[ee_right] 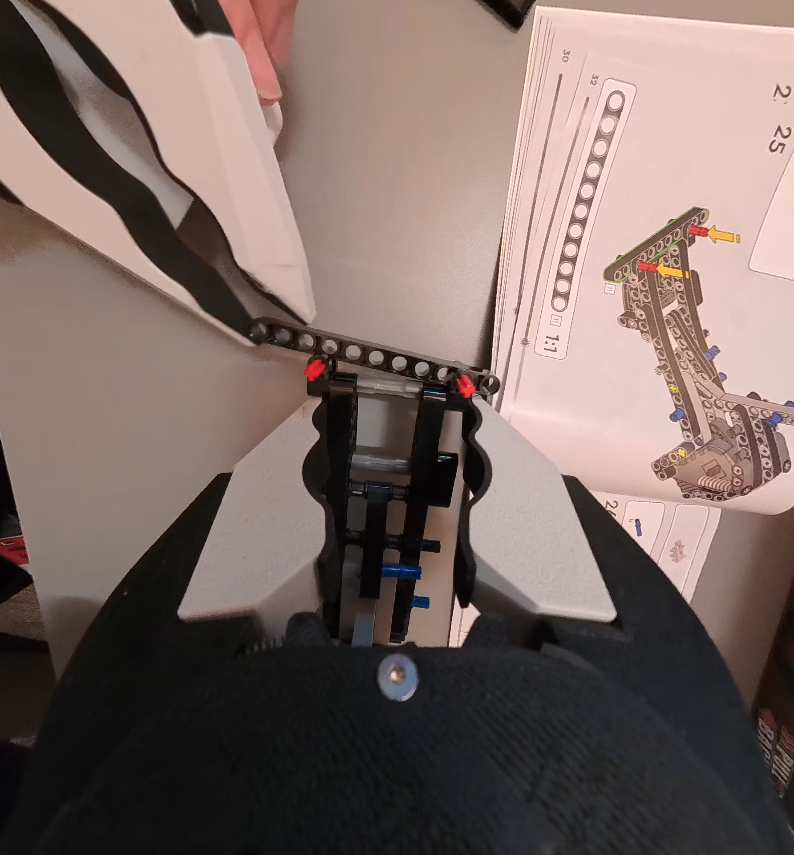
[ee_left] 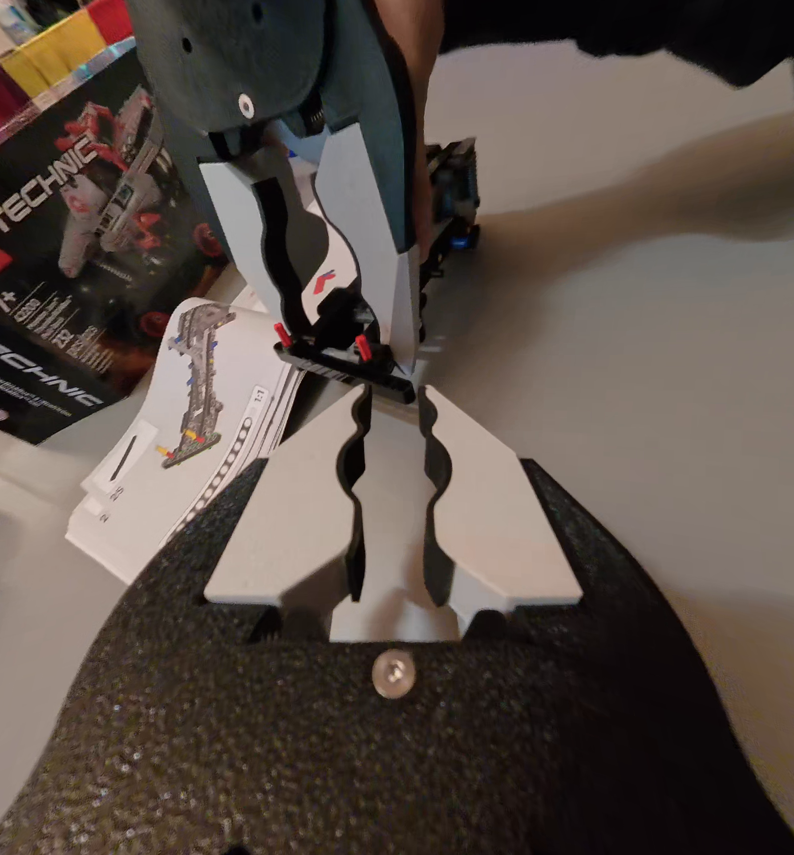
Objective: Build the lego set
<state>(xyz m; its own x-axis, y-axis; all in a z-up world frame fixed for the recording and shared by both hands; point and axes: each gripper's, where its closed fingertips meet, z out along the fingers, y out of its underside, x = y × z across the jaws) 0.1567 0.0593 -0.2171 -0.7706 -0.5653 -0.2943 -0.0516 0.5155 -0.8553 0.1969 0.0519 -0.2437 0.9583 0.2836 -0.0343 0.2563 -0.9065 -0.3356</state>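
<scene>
Right wrist view: black lego frame clamped between the jaws of the right gripper, two red pins at its far end. Long black holed beam lying across those pins, just beyond the jaw tips, its far end pinched narrowly by the left gripper. Open instruction booklet off to the jaws' right on the pale table. Left wrist view: lego box left of the jaws.
</scene>
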